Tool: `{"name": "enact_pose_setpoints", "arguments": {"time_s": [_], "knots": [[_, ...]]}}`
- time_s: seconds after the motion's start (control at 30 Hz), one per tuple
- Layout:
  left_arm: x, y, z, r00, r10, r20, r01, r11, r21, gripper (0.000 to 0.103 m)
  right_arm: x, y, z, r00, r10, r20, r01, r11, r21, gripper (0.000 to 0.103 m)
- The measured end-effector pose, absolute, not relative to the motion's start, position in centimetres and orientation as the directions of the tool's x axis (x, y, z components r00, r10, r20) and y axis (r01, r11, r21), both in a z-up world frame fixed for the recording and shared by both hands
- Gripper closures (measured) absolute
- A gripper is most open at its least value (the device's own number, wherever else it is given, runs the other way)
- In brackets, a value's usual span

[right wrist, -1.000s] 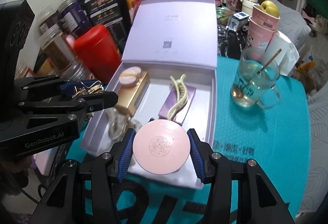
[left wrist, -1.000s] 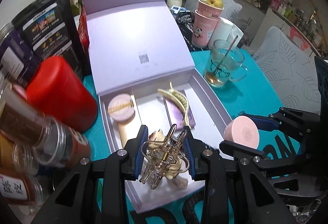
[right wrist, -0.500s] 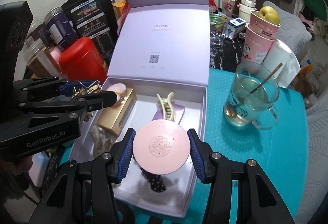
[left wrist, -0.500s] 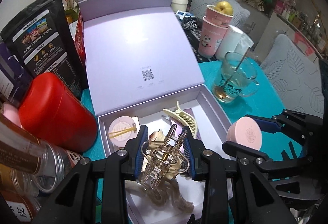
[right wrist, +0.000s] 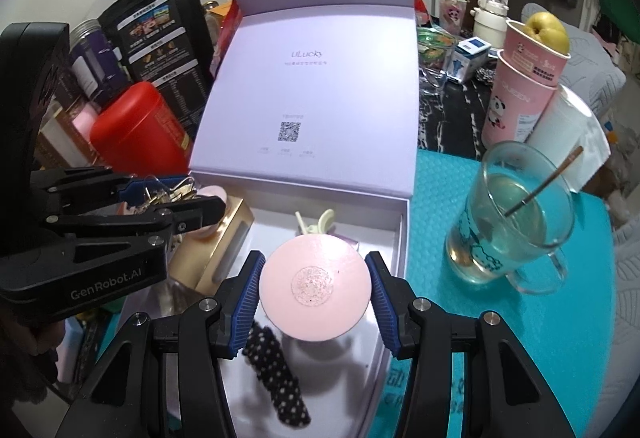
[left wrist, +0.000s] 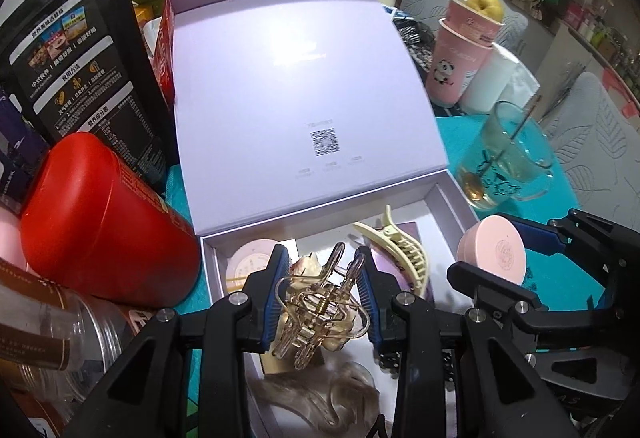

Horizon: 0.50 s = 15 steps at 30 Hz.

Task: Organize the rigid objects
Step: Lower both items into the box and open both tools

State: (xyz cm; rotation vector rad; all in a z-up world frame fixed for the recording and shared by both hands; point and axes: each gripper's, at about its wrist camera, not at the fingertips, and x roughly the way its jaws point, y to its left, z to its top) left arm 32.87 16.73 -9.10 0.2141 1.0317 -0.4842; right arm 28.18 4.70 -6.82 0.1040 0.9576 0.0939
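While the left gripper pinches a gold wire hair claw above the open lilac box, the right gripper clamps a round pink compact over the same box, beside a glass mug on the teal desk.

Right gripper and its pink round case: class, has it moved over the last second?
Yes. The right gripper, gripping the pink round case, advanced from the lilac box's near edge to over its tray.
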Motion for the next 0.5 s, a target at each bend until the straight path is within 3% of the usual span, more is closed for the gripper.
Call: {"name": "enact_pose_setpoints", "arguments": {"time_s": [0.5], "knots": [[34.8, 16.0, -11.7, 0.413, -0.279, -0.867, 0.505, 0.862, -0.037, 0.070, 31.3, 4.3, -9.8, 0.557, 0.130, -0.820, -0.035, 0.991, 0.133, 0.052]]}}
